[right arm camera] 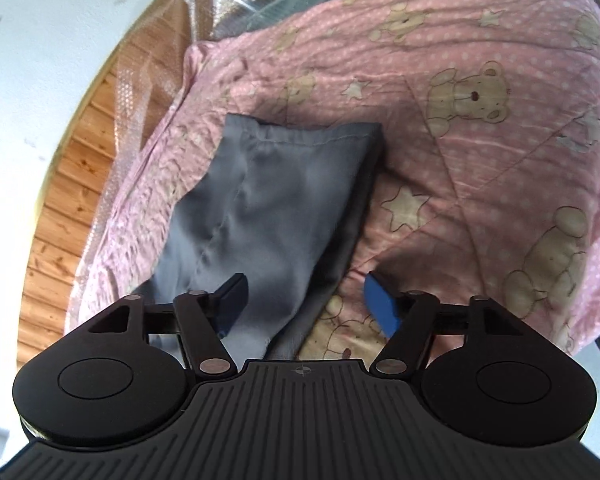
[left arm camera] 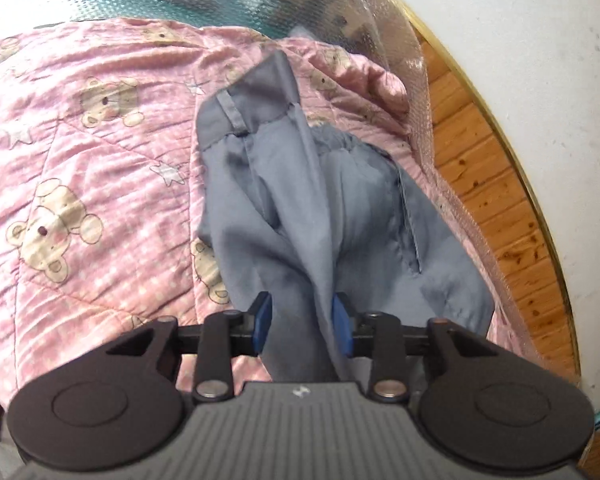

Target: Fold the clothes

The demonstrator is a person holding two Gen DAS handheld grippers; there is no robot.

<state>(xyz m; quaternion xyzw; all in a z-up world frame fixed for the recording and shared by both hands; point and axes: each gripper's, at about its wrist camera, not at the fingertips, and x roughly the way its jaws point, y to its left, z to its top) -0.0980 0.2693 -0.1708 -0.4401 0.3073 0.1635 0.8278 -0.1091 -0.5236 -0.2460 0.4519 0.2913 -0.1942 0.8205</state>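
Left gripper [left arm camera: 302, 322] pinches a bunched ridge of grey trousers [left arm camera: 300, 200] near pink bear quilt's [left arm camera: 80, 200] wall-side edge. Right gripper [right arm camera: 306, 304] gapes wide, holding nothing, over a trouser leg [right arm camera: 276, 196].

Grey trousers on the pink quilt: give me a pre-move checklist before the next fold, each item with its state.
1. Left gripper has cloth of the grey trousers between its fingers: ok.
2. Left grip firmly closed: cannot tell; a gap shows between the blue pads.
3. Right gripper holding cloth: not ok; it is open, and the trouser leg passes beside one finger.
4. Leg hem lying flat on the pink quilt: ok.
5. Waistband smoothed: not ok; it is bunched and raised.
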